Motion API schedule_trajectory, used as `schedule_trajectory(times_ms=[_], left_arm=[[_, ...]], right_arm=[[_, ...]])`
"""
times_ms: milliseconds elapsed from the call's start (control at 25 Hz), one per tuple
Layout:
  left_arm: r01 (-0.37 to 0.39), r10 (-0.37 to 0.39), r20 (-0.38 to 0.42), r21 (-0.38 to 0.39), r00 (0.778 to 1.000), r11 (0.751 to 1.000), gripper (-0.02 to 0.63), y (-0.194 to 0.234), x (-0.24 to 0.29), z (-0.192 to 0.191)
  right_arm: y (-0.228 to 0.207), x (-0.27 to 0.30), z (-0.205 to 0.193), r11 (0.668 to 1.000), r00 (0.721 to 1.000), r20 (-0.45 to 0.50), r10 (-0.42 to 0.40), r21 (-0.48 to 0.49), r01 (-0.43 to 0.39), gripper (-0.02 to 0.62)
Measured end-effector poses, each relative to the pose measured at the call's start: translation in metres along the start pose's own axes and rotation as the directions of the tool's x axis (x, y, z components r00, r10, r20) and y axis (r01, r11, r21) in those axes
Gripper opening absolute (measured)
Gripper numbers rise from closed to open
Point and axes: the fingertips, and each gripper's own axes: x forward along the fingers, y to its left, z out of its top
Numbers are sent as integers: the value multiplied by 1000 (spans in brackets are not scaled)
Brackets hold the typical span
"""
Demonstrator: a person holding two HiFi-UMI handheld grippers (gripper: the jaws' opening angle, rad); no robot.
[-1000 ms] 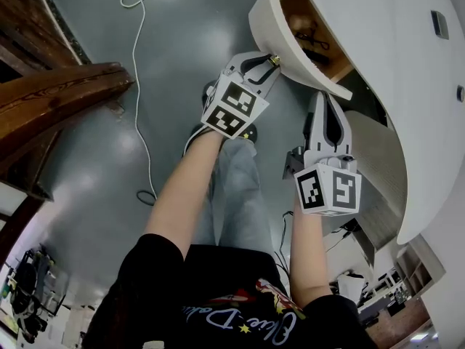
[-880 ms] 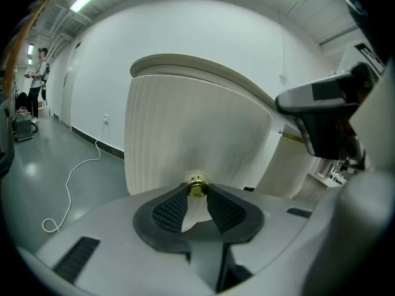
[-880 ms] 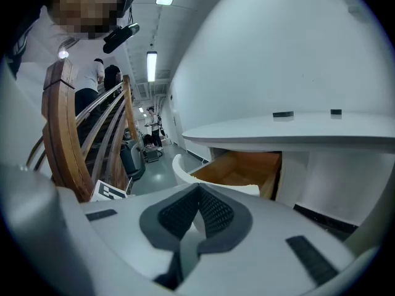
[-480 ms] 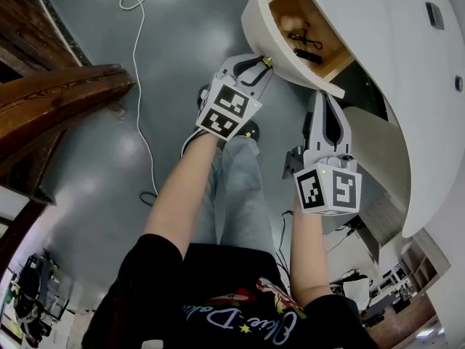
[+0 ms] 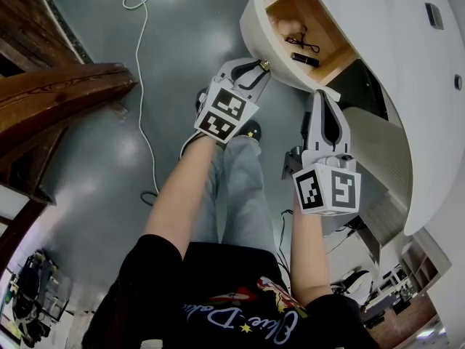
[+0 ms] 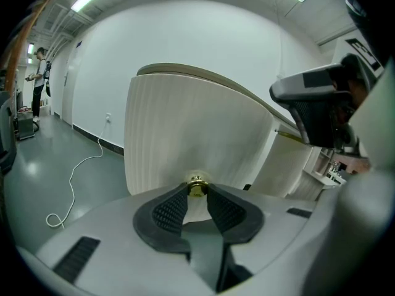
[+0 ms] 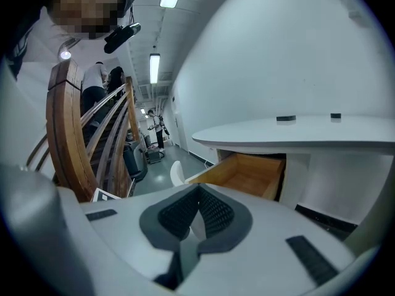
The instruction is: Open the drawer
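Observation:
The drawer (image 5: pixel 267 33) has a curved, ribbed white front and a wooden inside, and it stands pulled out from under the white desk top (image 5: pixel 385 57). Its small brass knob (image 5: pixel 267 63) sits between the pads of my left gripper (image 5: pixel 260 68), which is shut on it; the left gripper view shows the knob (image 6: pixel 197 186) pinched at the fingertips against the ribbed front (image 6: pixel 179 134). My right gripper (image 5: pixel 325 96) hangs just below the drawer's near corner, jaws together and holding nothing. In the right gripper view the wooden drawer box (image 7: pixel 250 174) lies ahead of the right gripper (image 7: pixel 199 191).
Inside the drawer lie a black cord (image 5: pixel 309 42) and a small black bar (image 5: pixel 305 59). A curved wooden stair rail (image 5: pixel 65 93) stands at the left, and a white cable (image 5: pixel 142 86) trails over the grey floor. A ribbed white panel (image 5: pixel 378 166) is under the desk at the right.
The drawer has slid further out and more of its wooden inside shows. My left gripper has moved back toward me with the knob in it. The right gripper has shifted only slightly.

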Motion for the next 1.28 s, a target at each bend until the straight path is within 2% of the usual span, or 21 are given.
schedule_trajectory(times_ms=[200, 400, 1280], left_arm=[[-3, 2, -2, -5, 1000, 1000, 95, 0, -21, -33], [-1, 1, -2, -7, 1000, 1000, 97, 1, -19, -20], [13, -14, -10, -9, 1000, 1000, 95, -2, -31, -25]], right_arm=[[22, -11, -24, 1000, 1000, 3, 0, 2, 0, 0], [18, -8, -10, 1000, 1000, 9, -4, 1, 4, 0], [19, -16, 1, 999, 999, 22, -38, 17, 38, 0]])
